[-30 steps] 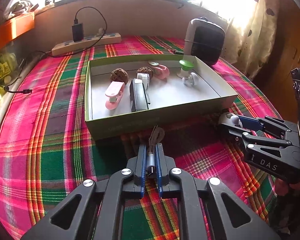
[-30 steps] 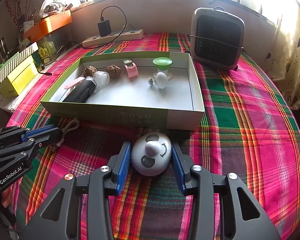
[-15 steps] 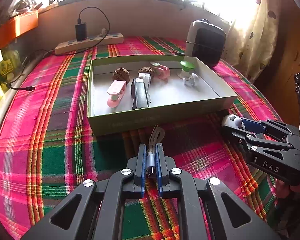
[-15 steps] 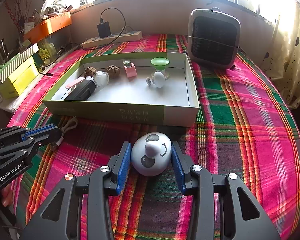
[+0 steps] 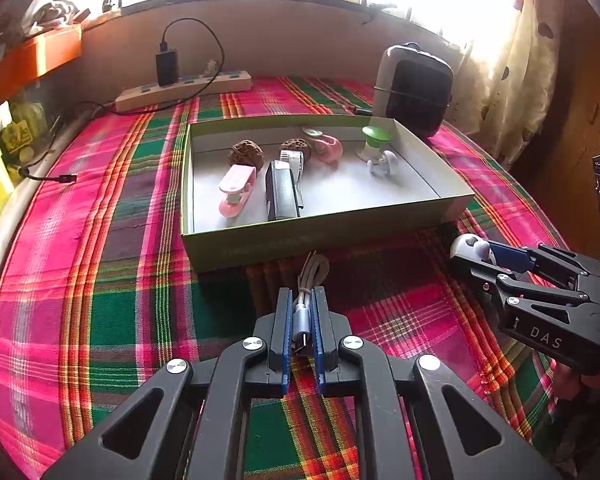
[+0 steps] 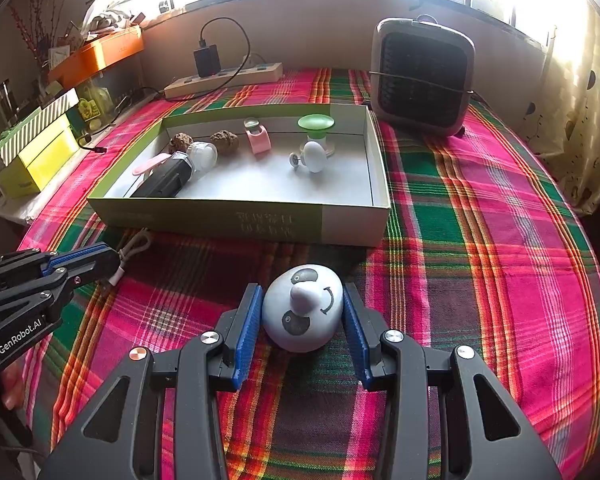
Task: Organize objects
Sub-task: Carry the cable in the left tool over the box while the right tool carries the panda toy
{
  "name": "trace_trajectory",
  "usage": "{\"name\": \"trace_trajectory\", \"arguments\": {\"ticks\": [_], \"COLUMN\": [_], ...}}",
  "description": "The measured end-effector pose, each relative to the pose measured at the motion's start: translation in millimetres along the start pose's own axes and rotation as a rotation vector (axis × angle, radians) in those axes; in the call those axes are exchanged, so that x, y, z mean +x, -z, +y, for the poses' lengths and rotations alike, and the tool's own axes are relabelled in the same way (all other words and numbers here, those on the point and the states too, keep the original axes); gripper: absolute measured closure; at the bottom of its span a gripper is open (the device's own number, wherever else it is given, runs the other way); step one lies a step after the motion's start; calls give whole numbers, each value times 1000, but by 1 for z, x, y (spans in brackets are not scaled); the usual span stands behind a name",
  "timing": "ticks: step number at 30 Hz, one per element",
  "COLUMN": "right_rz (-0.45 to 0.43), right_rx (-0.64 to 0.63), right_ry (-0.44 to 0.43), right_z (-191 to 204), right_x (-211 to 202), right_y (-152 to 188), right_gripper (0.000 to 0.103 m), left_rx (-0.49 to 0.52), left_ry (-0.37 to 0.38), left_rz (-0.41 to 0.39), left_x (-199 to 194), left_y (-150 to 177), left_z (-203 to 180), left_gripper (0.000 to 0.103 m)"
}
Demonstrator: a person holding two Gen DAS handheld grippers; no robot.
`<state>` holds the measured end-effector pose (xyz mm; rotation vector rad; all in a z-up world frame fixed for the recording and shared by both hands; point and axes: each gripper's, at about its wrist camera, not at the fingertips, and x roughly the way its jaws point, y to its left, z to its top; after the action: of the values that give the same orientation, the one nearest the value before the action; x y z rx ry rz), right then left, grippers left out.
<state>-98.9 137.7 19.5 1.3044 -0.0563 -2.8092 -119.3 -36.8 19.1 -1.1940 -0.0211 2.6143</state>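
Observation:
My left gripper (image 5: pixel 303 300) is shut on a coiled grey USB cable (image 5: pixel 312 276), held just in front of the green box (image 5: pixel 324 236). My right gripper (image 6: pixel 302 304) is shut on a white egg-shaped toy with a face (image 6: pixel 304 312), in front of the box's (image 6: pixel 228 220) near wall. The box holds two walnuts (image 5: pixel 245 153), pink clips (image 5: pixel 236 190), a black device (image 5: pixel 282 196) and a green-topped white toy (image 5: pixel 376 148). The right gripper also shows in the left wrist view (image 5: pixel 472 250), and the left gripper in the right wrist view (image 6: pixel 112 258).
A small heater (image 6: pixel 422 76) stands behind the box at the right. A power strip with a charger (image 6: pixel 224 78) lies at the back. Yellow boxes (image 6: pixel 36 156) and an orange tray (image 6: pixel 96 56) sit at the left edge. A plaid cloth (image 6: pixel 480 240) covers the table.
Both grippers have drawn back a little from the box, still holding the cable and the egg toy. The box contents have not moved.

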Motion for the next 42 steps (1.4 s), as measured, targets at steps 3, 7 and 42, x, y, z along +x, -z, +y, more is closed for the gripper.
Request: {"name": "trace_trajectory", "arguments": {"ticks": [3,7,42], "right_rz": [-3,-11,-105], "right_rx": [0,3,-34], "right_ry": [-1,3,-12], "right_z": [-2,-5,-12], "right_x": [-2,-6,-25], "right_y": [1,1,-39], "right_gripper": [62,62,62], "left_rx": [-2,-6,3], "left_ry": [-2,-3,8], "left_rz": [-7,-18,-92], "left_x": [-3,-8,-17], "left_y": [-1,-3,-49], "left_z": [-1,-2,-20], "left_gripper": [95,95,95]}}
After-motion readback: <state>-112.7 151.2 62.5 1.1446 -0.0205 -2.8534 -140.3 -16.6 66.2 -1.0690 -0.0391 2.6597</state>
